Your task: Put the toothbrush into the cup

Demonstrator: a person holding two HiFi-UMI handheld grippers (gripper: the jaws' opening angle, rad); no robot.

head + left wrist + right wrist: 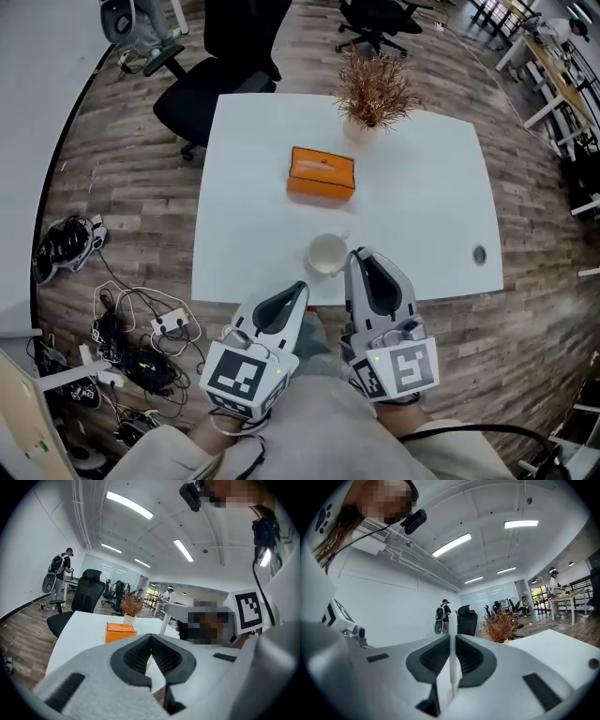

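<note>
A white cup stands near the front edge of the white table. My right gripper is just to the right of the cup, with its tips at the cup's rim. In the right gripper view the right gripper is shut on a thin white toothbrush, which stands upright between the pads. My left gripper hangs at the table's front edge, below and left of the cup. In its own view the left gripper is shut with nothing in it.
An orange tissue box lies at the table's middle, and a dried plant in a vase stands behind it. Black office chairs stand at the far side. Cables and a power strip lie on the wooden floor at the left.
</note>
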